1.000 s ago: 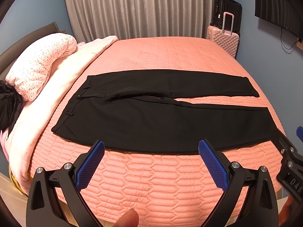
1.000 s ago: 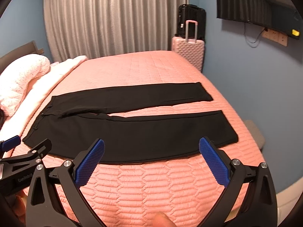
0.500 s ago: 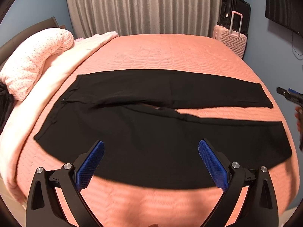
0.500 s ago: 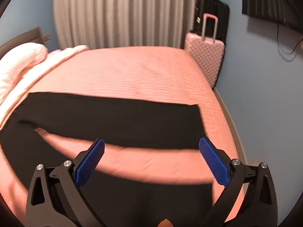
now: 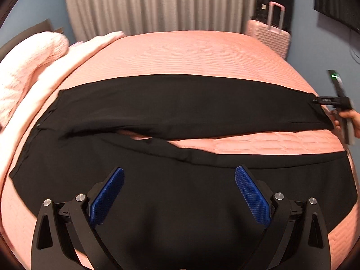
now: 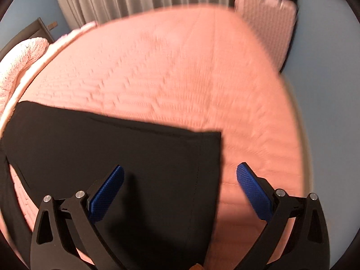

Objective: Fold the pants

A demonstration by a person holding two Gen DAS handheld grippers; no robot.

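Observation:
Black pants (image 5: 180,108) lie flat on the pink quilted bed (image 5: 191,51), waist at the left, both legs running right with a pink gap between them. My left gripper (image 5: 179,193) is open and empty, low over the middle of the near leg. My right gripper (image 6: 180,189) is open and empty, low over the hem end of the far leg (image 6: 135,153), its jaws straddling the hem's right edge. The right gripper also shows in the left wrist view (image 5: 333,101), at the far leg's hem.
A pale pink blanket and pillow (image 5: 29,65) lie along the bed's left side. A pink suitcase (image 5: 270,38) with a black one behind it stands at the far right corner. Grey curtains (image 5: 157,4) hang behind the bed. A blue wall is on the right.
Both grippers have moved forward and down over the bed. The left went in over the near leg. The right swung right to the far leg's hem. Both stay open.

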